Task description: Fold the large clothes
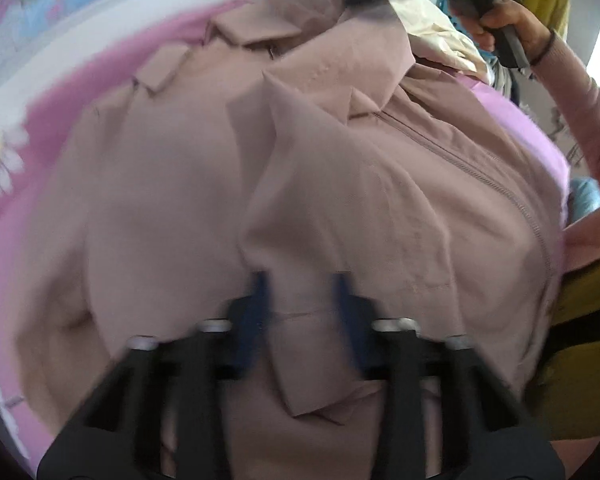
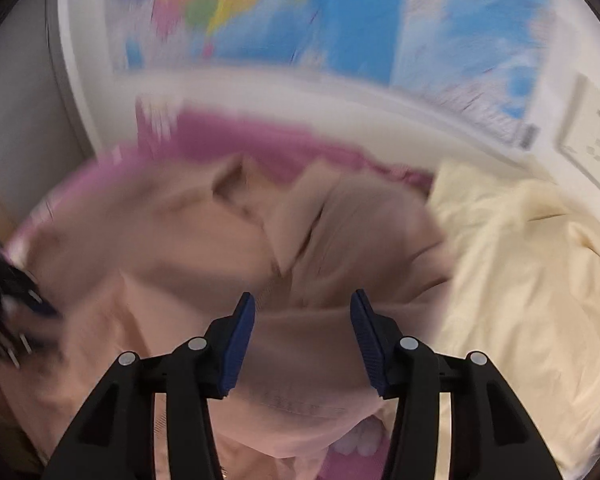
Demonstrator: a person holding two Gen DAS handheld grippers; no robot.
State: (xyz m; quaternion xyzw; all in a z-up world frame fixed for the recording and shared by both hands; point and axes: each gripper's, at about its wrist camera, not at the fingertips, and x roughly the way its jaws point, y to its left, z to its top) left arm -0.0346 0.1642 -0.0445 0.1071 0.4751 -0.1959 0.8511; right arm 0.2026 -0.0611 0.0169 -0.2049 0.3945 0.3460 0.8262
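Jacket: a dusty-pink zip jacket lies spread over the pink flowered cover, collar toward the wall, with one front panel folded across the middle.
Left tool: the left tool points steeply down at the jacket's lower part, with cloth showing between its blue pads. The picture is smeared, so I cannot tell whether they pinch the cloth or stand just clear of it.
Right tool: the right tool stands about half open over the jacket and holds nothing; cloth shows through the gap, untouched by the pads.
Step in hand: by my reading, taking fresh holds for the next fold.
Doing it well: I would catch the whole layered edge, not only the top ply, with both holds level on the same hem so the fold comes over square. Lift only enough to clear the cloth beneath. The zip is stiff, so fold beside it, not across it.
Watch for: the folded front panel slipping open as the hem comes up.
Surface: soft and covered, more like a bed than a counter. A cream cloth lies crumpled just beside the jacket, and a lilac garment peeks from under its zip side.
Room: a coloured world map hangs on the wall behind, with a white socket plate near it.
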